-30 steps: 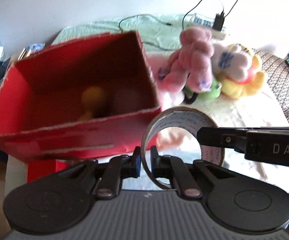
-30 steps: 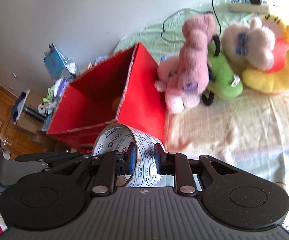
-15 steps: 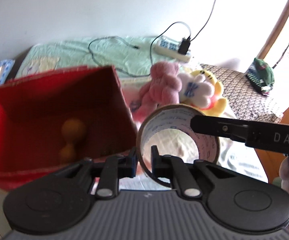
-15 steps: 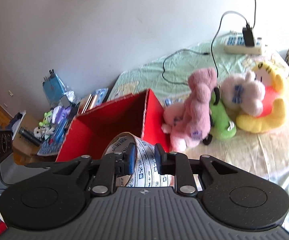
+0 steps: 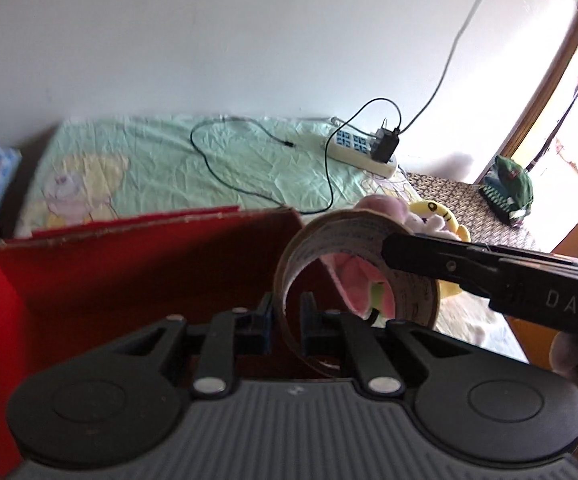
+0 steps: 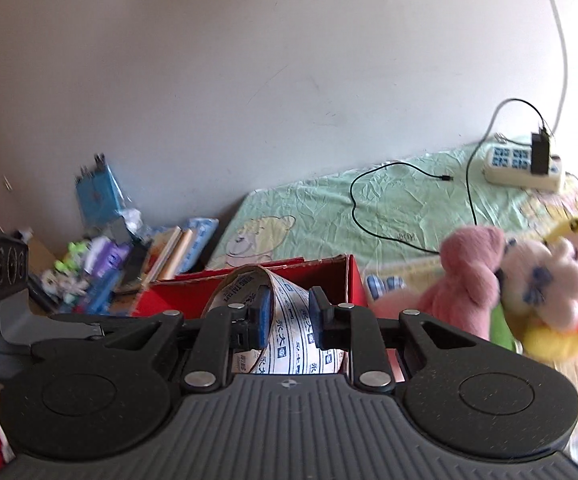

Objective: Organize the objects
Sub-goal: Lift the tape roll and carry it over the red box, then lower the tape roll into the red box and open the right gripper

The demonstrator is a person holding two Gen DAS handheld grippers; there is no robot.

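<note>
Behind everything we see a plain pale wall, and below it a bed (image 5: 161, 160) covered in a mint green sheet with a faded cartoon print. On that sheet lies a white power strip (image 5: 363, 152) with a black charger plugged in, its black cable (image 5: 249, 160) looping across the fabric. We hold a roll of tape (image 5: 353, 272), brown on the rim and printed with blue characters on its white band, between both tools at once. Our left gripper (image 5: 287, 320) has its fingers closed onto the near wall of the ring, one inside and one outside. Our right gripper (image 6: 289, 316) pinches the printed band in the same way, its blue pads pressed against the tape from either side; in the left view its black arm reaches in from the right to the far edge of the roll. The roll hangs over the near right corner of an open red cardboard box (image 5: 109, 272), just above its rim. Beside the box, on the bed, a pink plush toy (image 6: 469, 276) leans against a white and yellow plush toy (image 6: 549, 292). To the left of the bed, books and small packages (image 6: 129, 256) sit in a blurred heap.
</note>
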